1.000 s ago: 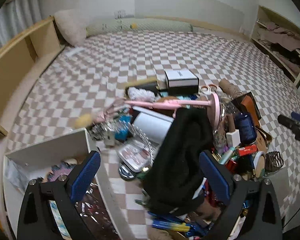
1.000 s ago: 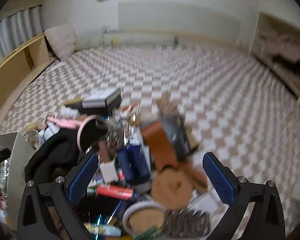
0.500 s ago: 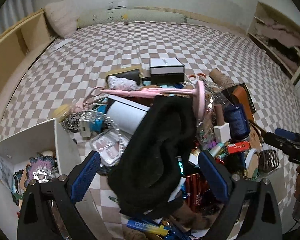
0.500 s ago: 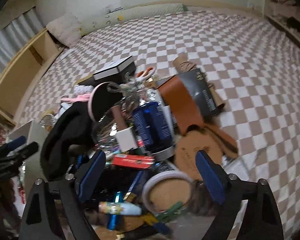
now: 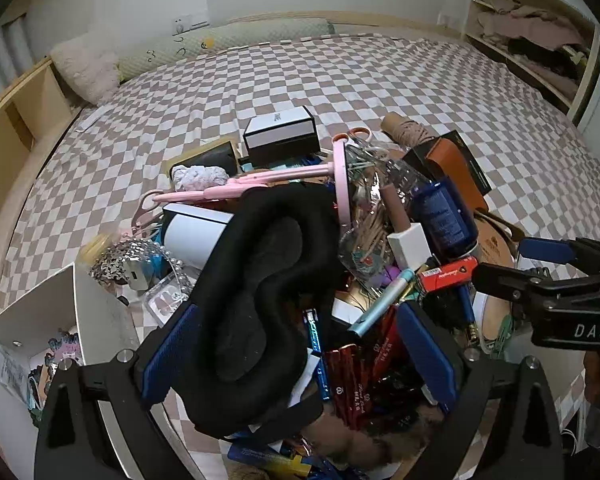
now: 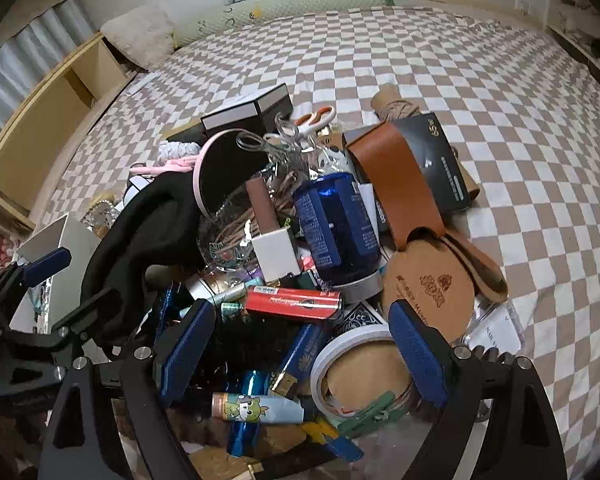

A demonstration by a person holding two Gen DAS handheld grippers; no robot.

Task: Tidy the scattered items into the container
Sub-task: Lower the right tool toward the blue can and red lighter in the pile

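The left claw is hanging released around the soft black fabric piece; the right claw, also released, is hovering over the heap. The white open box at eight o'clock is holding only a few items, so most remain.

A heap of small items lay mid-frame on the checked bedspread; a white open box stood at its lower left, and a soft black fabric piece lay draped over the heap.

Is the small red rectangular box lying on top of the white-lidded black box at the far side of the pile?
No. The small red rectangular box lies low at the pile's near side, far from the white-lidded black box.
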